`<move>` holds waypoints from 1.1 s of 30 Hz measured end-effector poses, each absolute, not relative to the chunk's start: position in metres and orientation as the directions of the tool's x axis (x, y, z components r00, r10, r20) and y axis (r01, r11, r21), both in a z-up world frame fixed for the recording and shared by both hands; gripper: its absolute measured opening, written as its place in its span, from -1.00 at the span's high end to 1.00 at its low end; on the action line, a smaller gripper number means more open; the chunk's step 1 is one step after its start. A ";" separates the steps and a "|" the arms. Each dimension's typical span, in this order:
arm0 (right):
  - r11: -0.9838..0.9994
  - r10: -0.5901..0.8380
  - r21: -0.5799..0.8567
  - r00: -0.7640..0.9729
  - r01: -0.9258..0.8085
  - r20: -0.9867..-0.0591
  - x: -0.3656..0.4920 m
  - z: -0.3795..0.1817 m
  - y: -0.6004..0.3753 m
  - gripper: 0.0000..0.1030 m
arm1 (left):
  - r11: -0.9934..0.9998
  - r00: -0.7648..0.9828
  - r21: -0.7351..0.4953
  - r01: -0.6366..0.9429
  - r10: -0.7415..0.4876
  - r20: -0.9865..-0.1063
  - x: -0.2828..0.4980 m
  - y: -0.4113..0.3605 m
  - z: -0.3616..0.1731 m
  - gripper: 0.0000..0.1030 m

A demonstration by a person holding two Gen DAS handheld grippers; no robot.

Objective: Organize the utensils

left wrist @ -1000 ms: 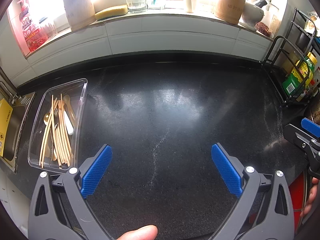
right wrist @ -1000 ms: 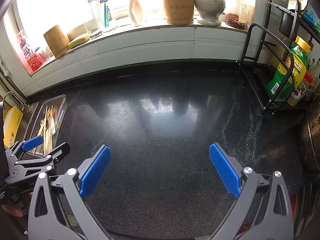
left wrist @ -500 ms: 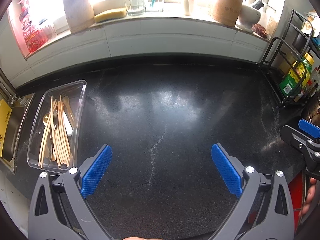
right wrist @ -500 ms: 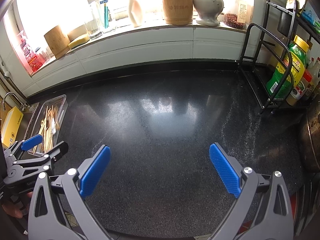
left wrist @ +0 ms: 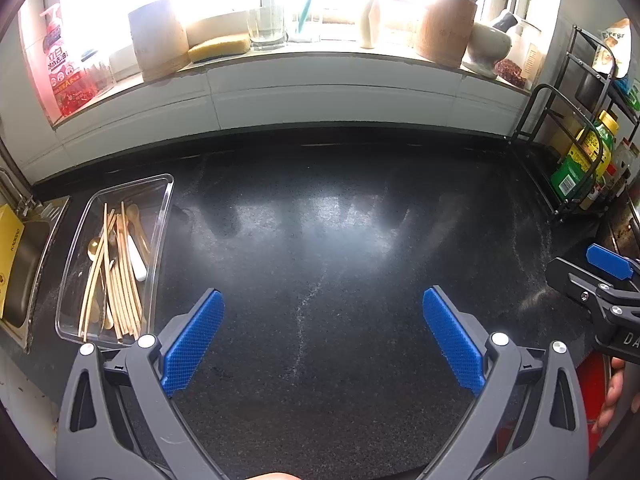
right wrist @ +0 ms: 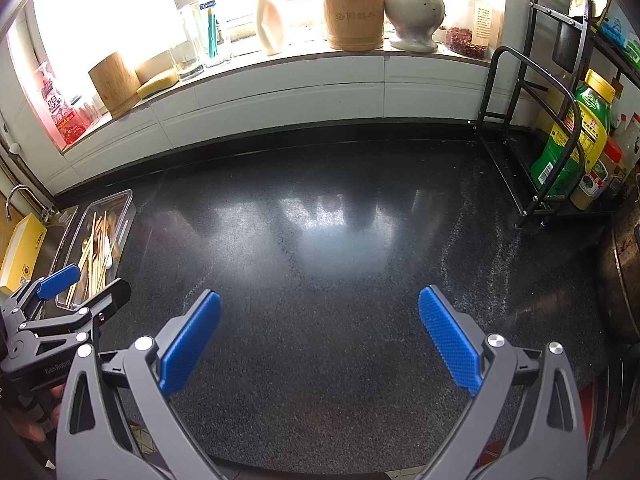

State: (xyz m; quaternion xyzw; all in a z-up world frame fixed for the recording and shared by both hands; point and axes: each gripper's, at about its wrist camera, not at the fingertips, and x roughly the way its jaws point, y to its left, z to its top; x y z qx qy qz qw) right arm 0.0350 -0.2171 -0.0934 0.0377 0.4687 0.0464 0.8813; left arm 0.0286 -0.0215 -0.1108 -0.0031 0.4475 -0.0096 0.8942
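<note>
A clear plastic tray (left wrist: 162, 216) lies at the left of the dark counter, beside the sink. In it lie several wooden chopsticks (left wrist: 120, 284), a gold spoon (left wrist: 94, 246) and a white-handled utensil (left wrist: 137, 262). The same tray (right wrist: 122, 222) shows small at the left of the right wrist view. My left gripper (left wrist: 322, 332) hovers open over bare counter, right of the tray, holding nothing. My right gripper (right wrist: 318, 334) is open and empty too, further right. Each gripper appears at the edge of the other's view: the right one (left wrist: 592, 276), the left one (right wrist: 80, 288).
The sink (left wrist: 24, 264) and a yellow box (left wrist: 8, 240) sit left of the tray. A black wire rack (right wrist: 532, 128) with bottles stands at the right. The windowsill (right wrist: 280, 60) carries wooden holders, glasses, a mortar and a sponge. A pan edge (right wrist: 620, 280) is at far right.
Both grippers have drawn back slightly from the counter, so a little more of the windowsill shows. Both stay open and empty. The tray and its utensils have not moved.
</note>
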 end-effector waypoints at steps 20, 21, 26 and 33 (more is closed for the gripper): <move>0.993 0.115 0.109 0.567 -0.045 -0.816 0.023 -0.089 -0.216 -0.86 | 1.000 0.580 -0.015 -0.001 -0.012 -0.814 0.025 -0.018 -0.113 -0.88; 0.993 0.115 0.109 0.567 -0.045 -0.816 0.022 -0.089 -0.215 -0.86 | 1.000 0.577 -0.016 -0.001 -0.013 -0.817 0.025 -0.018 -0.113 -0.88; 0.993 0.114 0.109 0.568 -0.043 -0.815 0.020 -0.089 -0.215 -0.86 | 1.000 0.568 -0.013 -0.009 -0.006 -0.823 0.025 -0.017 -0.115 -0.88; 0.993 0.113 0.107 0.570 -0.043 -0.814 0.020 -0.088 -0.214 -0.86 | 1.000 0.565 -0.011 -0.006 -0.006 -0.825 0.025 -0.018 -0.115 -0.88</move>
